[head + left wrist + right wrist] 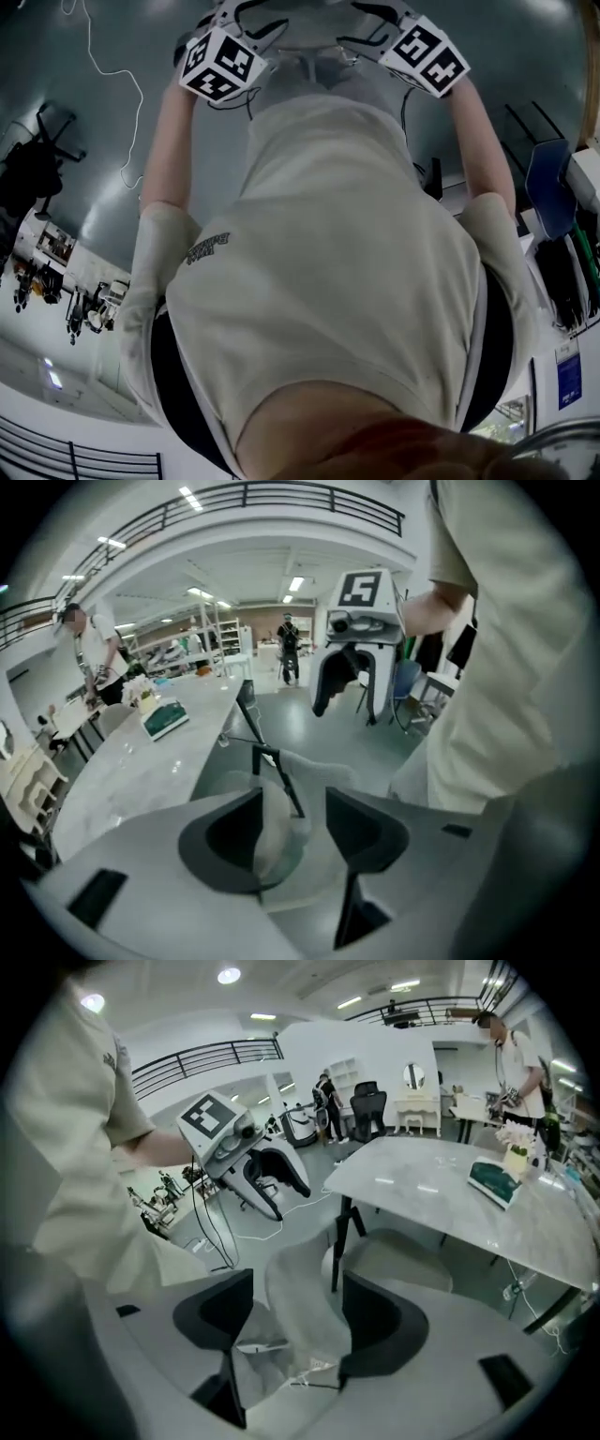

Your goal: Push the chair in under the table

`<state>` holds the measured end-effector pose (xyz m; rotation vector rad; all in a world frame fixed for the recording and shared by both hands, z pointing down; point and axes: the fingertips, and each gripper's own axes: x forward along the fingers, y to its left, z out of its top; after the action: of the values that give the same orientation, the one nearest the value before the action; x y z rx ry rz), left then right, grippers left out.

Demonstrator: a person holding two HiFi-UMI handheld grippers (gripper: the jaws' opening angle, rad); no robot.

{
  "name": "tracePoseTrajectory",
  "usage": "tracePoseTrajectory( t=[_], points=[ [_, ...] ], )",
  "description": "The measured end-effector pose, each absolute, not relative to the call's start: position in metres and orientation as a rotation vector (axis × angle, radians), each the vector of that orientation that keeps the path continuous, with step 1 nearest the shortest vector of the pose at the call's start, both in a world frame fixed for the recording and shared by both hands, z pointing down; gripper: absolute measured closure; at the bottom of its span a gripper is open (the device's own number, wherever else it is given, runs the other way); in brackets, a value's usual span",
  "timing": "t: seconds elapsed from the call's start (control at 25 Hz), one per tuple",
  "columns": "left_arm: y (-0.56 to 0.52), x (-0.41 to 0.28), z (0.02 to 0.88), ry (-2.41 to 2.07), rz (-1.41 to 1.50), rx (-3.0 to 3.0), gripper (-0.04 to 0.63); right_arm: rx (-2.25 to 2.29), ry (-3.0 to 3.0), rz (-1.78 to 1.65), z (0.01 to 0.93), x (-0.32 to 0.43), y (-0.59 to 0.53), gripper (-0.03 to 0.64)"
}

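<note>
Left gripper (292,799) and right gripper (298,1283) both stand open astride the chair back (305,1326); the table (441,1199) lies ahead beyond it.

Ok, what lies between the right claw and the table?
The chair. Its backrest rises between the parted jaws of the right claw, with its seat beyond, beside the table; the right gripper view shows it.

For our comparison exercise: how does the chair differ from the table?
The chair is padded in pale grey fabric; the table has a hard, glossy top on thin dark legs. The chair's seat is bare and lower than the tabletop, which carries a green book. The chair's back stands between the parted jaws of the left gripper and the right gripper; the table stands clear of both. Both are pale.
</note>
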<state>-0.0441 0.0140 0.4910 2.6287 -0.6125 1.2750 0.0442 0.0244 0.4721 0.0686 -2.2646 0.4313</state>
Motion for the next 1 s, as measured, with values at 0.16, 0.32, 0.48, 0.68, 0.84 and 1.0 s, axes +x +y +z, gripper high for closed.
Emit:
tracePoseTrajectory(
  t=[0.16,0.32,0.48,0.68,0.84,1.0],
  points=[
    [0.033,-0.040,0.534,-0.412,1.342,2.602,0.391,-0.020,-2.169,0.445,0.520,0.052,0.042,0.313],
    [0.055,-0.043,0.578,-0.213,1.455,2.574,0.373,-0.110,-2.095,0.417,0.563,0.061,0.056,0.301],
    [0.076,-0.052,0.621,-0.048,1.543,2.565,0.351,-0.184,-2.013,0.321,0.598,0.066,0.069,0.295],
    [0.074,-0.060,0.624,-0.047,1.391,2.586,0.316,-0.250,-1.941,0.206,0.635,0.060,0.085,0.287],
    [0.090,-0.070,0.626,0.115,1.480,2.575,0.316,-0.279,-1.903,0.164,0.657,0.055,0.092,0.285],
    [0.108,-0.070,0.647,0.219,1.569,2.539,0.316,-0.278,-1.895,0.158,0.668,0.049,0.093,0.285]
  ],
)
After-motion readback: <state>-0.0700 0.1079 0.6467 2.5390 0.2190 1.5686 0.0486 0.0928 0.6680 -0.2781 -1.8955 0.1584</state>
